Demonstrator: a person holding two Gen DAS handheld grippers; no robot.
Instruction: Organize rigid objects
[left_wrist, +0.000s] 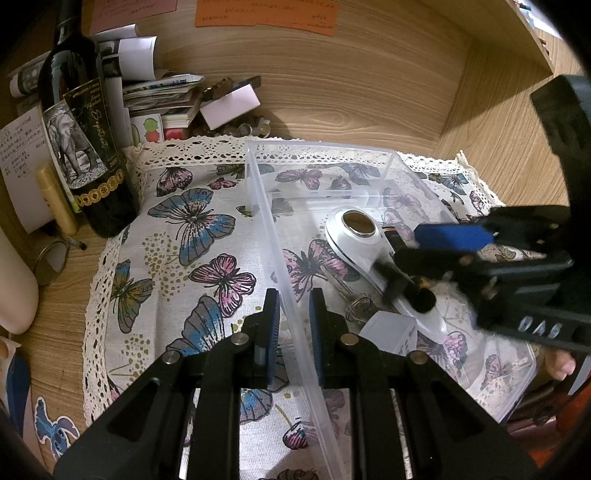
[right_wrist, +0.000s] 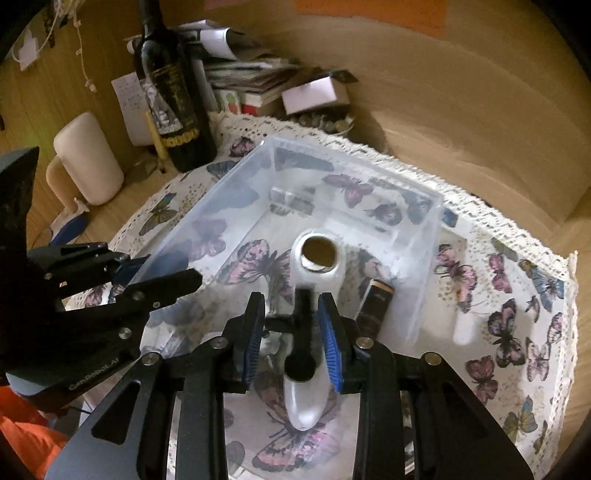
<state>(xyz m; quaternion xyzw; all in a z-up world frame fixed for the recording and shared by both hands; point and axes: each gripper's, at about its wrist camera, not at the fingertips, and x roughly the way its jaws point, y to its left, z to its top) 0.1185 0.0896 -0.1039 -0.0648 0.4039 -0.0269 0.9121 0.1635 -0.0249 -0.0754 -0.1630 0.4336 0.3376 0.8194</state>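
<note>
A clear plastic bin (left_wrist: 258, 184) (right_wrist: 236, 184) stands on the butterfly cloth (left_wrist: 184, 240). My left gripper (left_wrist: 295, 314) (right_wrist: 147, 273) is shut on the bin's near side wall. Inside the bin lie a white handheld device with a round metal head (left_wrist: 351, 236) (right_wrist: 306, 406), a dark tube (right_wrist: 373, 306), keys (left_wrist: 360, 306) and a frosted cube (left_wrist: 391, 332). My right gripper (right_wrist: 291, 332) (left_wrist: 406, 247) hovers over the white device, with a black brush (right_wrist: 301, 365) (left_wrist: 421, 299) between its blue pads. The picture is blurred there.
A dark wine bottle (left_wrist: 81, 147) (right_wrist: 173, 92) stands left of the cloth, with a pile of papers and small boxes (left_wrist: 159, 92) behind it. A cream cylinder (right_wrist: 88, 158) sits at the far left. Wooden walls close in the back and right.
</note>
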